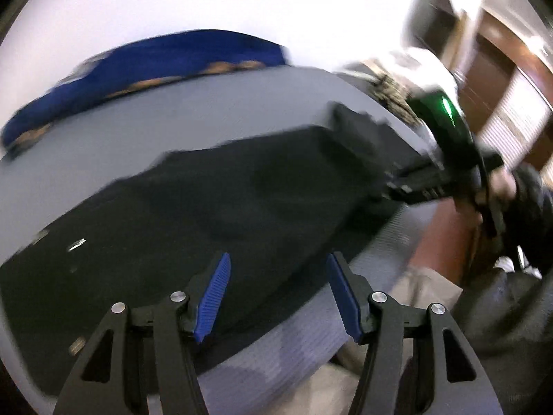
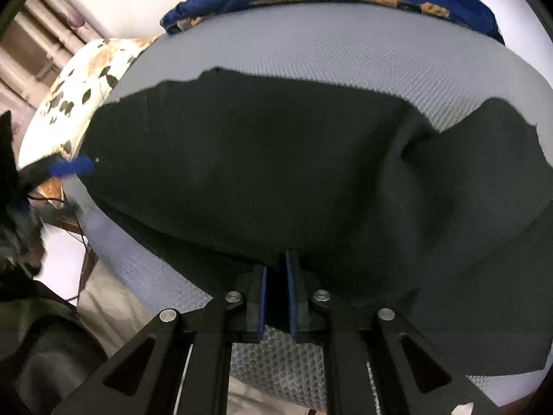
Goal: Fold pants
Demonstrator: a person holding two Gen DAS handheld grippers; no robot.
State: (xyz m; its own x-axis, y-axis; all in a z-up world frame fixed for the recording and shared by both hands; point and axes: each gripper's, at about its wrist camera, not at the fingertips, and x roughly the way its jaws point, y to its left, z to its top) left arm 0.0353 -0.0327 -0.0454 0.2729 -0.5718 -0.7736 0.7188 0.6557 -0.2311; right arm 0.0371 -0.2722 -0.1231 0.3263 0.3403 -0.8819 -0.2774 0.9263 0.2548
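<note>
Two tongs over black pants [image 2: 276, 180] on grey mat [image 2: 345, 58]. Left gripper [image 1: 278, 294]: wide apart, nothing between, pants just ahead. Right gripper [image 2: 275, 297]: pinching pants' near edge.

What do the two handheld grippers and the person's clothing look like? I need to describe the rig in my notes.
Both the left gripper and the right gripper have black angular linkage arms with triangular cut-outs, round silver pivot pins and ribbed blue pads. Seen from the left wrist, the right gripper's body carries a glossy green part. The person wears a dark sleeve.
</note>
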